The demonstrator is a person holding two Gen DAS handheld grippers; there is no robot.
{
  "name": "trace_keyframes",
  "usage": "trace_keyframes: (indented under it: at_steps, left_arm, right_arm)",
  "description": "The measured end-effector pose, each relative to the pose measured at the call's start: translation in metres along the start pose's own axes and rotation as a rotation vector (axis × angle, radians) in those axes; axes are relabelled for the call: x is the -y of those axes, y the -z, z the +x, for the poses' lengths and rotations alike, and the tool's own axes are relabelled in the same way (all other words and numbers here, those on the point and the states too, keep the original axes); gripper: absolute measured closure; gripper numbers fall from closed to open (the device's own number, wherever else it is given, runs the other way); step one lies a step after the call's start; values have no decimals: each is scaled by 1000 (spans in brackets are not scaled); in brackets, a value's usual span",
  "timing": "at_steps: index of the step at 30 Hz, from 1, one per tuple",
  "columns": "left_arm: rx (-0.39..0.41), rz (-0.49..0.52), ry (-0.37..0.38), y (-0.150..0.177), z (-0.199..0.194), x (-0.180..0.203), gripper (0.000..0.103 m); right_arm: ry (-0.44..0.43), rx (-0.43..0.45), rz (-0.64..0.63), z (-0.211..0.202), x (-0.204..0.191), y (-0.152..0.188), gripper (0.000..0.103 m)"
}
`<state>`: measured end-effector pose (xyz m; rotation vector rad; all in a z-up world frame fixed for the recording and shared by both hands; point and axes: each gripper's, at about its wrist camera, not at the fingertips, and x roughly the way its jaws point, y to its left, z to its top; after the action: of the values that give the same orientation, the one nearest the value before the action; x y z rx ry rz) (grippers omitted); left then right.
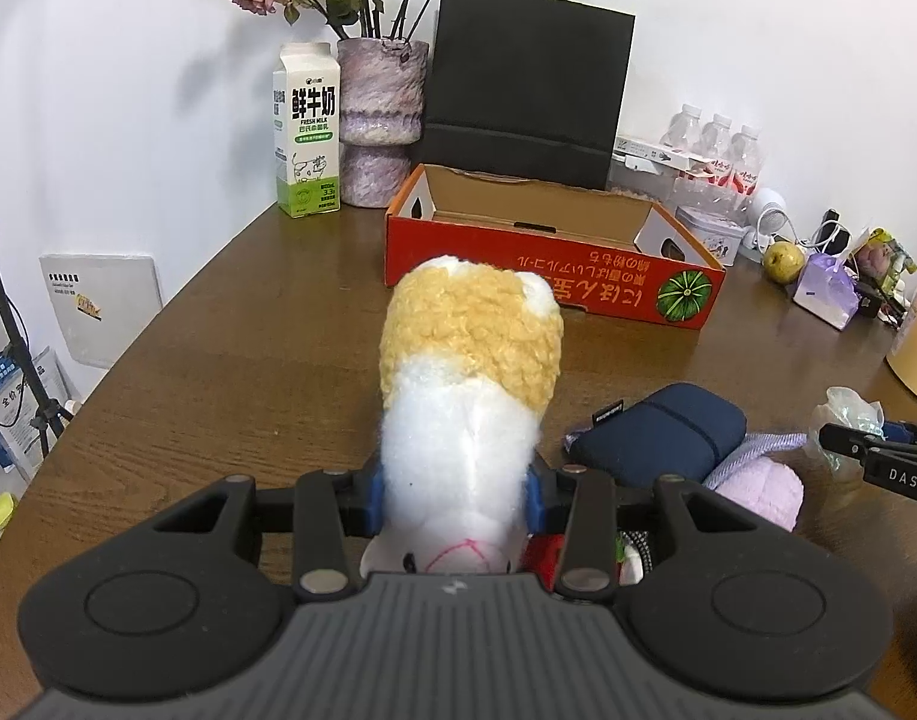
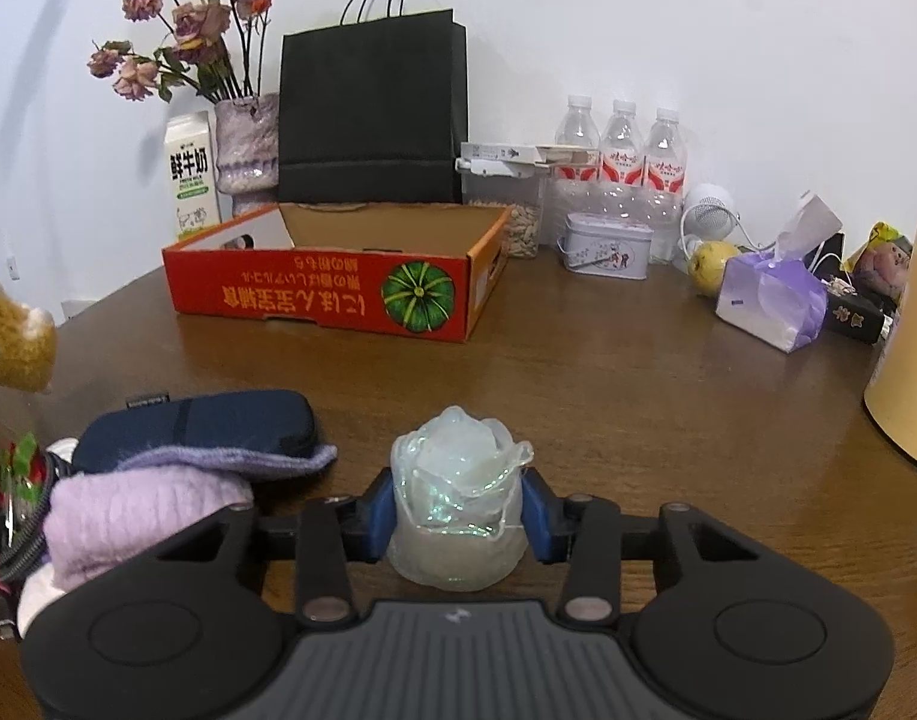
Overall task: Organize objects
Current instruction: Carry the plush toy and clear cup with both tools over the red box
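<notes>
My left gripper [image 1: 455,495] is shut on a white and tan plush toy [image 1: 467,372], held above the table; the toy also shows at the left edge of the right wrist view [image 2: 14,330]. My right gripper [image 2: 458,513] is shut on a translucent iridescent rose-shaped object [image 2: 458,492], which also shows in the left wrist view [image 1: 848,420]. An open red cardboard box with a pumpkin picture [image 1: 548,276] [image 2: 338,294] stands ahead on the brown table [image 1: 248,360]. A navy pouch [image 1: 662,432] [image 2: 200,426] and a lilac knit item [image 1: 758,483] [image 2: 128,510] lie between the grippers.
At the back stand a milk carton [image 1: 307,132], a vase of dried roses [image 1: 377,120], a black paper bag [image 1: 524,84], water bottles [image 2: 620,150], a tin [image 2: 608,243], a pear [image 2: 710,264], a purple tissue pack [image 2: 770,294]. A tan container [image 2: 908,330] stands at right.
</notes>
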<state>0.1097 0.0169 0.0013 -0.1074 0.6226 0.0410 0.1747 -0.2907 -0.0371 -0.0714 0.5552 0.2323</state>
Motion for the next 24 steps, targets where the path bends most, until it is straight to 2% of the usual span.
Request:
trace_keyframes:
  at_steps: [11,24]
  left_arm:
    - [9,14,12,-16,0,-2,61]
    - [10,19,31,-42,8,-1,61]
  right_arm:
    - [-28,45,-16,-8,-18,-23,65]
    - [-72,69,-34,1,-45,-56,65]
